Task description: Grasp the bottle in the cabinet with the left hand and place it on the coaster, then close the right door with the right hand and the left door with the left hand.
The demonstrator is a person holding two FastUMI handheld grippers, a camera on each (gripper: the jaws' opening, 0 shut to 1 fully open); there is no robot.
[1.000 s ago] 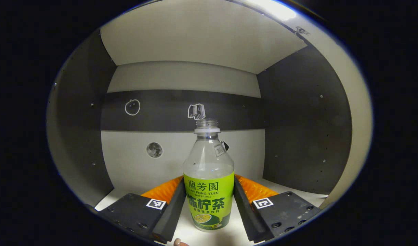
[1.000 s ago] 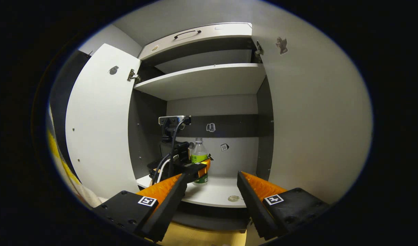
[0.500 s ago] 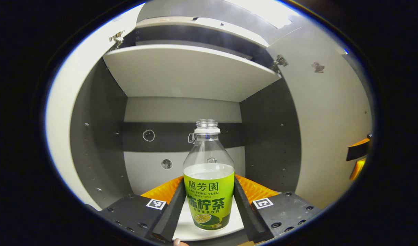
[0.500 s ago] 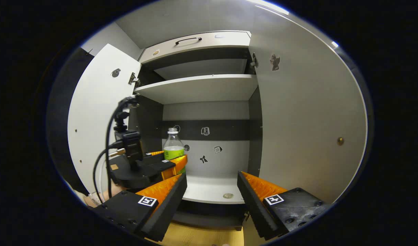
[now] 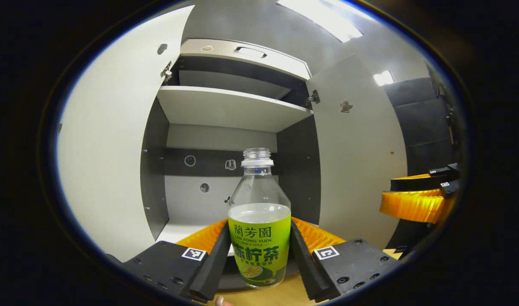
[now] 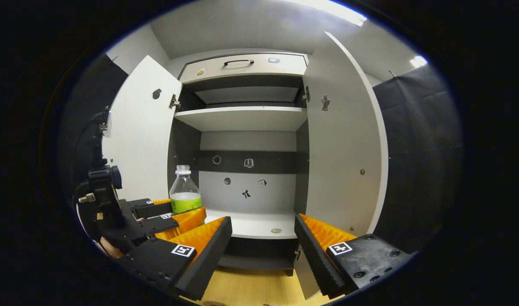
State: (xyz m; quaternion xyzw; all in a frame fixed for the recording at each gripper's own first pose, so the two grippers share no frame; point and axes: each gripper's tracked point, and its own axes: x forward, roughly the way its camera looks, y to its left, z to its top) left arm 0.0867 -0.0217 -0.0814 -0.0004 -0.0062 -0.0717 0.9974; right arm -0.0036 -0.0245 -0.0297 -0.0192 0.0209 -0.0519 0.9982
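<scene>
Both doors of the cabinet (image 6: 246, 127) stand wide – the left door (image 6: 140, 140) at the left of the right gripper view, the right door (image 6: 344, 140) at its right. At lower centre of the left gripper view, the left claw (image 5: 259, 259) pinches the bottle (image 5: 259, 238) upright by its green label, both fingers pressed against it, out in front of the shelves. The bottle has no cap. The right claw (image 6: 263, 242) is spread, holding nothing – the bottom shelf (image 6: 251, 227) lies beyond it.
</scene>
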